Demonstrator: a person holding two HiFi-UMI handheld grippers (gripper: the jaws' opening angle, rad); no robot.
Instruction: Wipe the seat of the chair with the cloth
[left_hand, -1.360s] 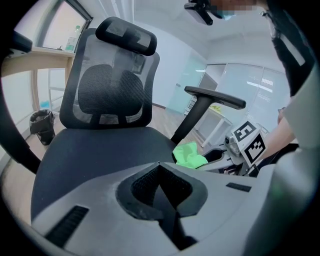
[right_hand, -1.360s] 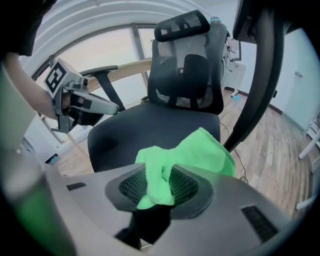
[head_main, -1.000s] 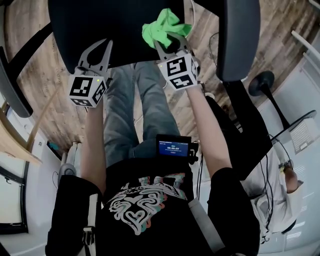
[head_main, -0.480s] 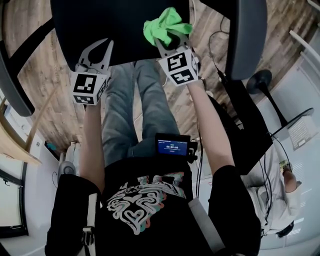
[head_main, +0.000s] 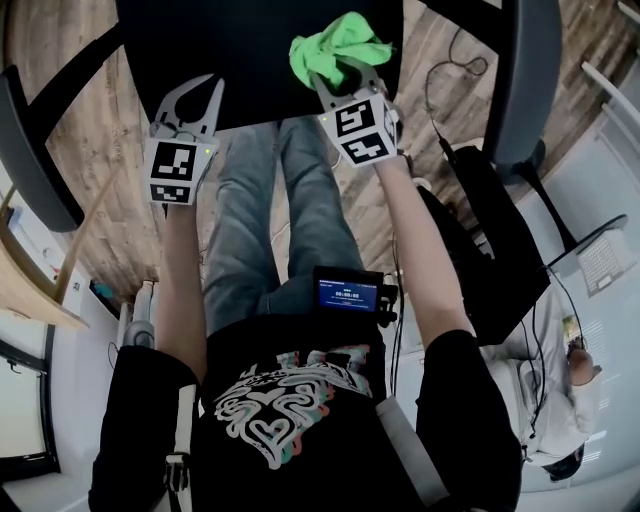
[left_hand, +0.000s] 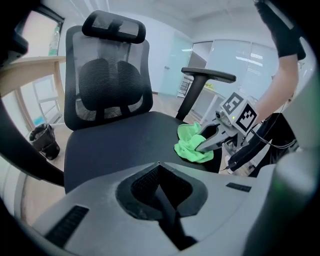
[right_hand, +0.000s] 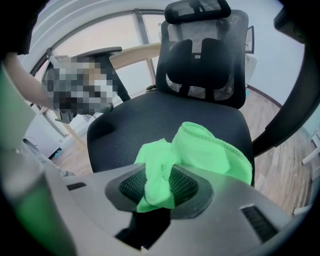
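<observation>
The black chair seat (head_main: 260, 50) fills the top of the head view. A crumpled bright green cloth (head_main: 338, 48) lies on the seat near its front right part. My right gripper (head_main: 338, 76) is shut on the cloth, and in the right gripper view the cloth (right_hand: 200, 155) bunches between my jaws over the seat (right_hand: 165, 117). My left gripper (head_main: 207, 90) is shut and empty, at the seat's front edge to the left of the cloth. The left gripper view shows the seat (left_hand: 115, 145), the cloth (left_hand: 192, 145) and the right gripper (left_hand: 212, 141) pressed into it.
Armrests stand either side, left armrest (head_main: 40, 150) and right armrest (head_main: 520, 80). The mesh backrest (left_hand: 107, 75) rises behind the seat. My legs (head_main: 270, 220) stand just before the seat's front edge. A wooden desk (head_main: 30, 290) is at left, a seated person (head_main: 560, 380) at right.
Both grippers have edged slightly further over the seat's front edge. The right one keeps its hold on the cloth; the left stays shut and empty.
</observation>
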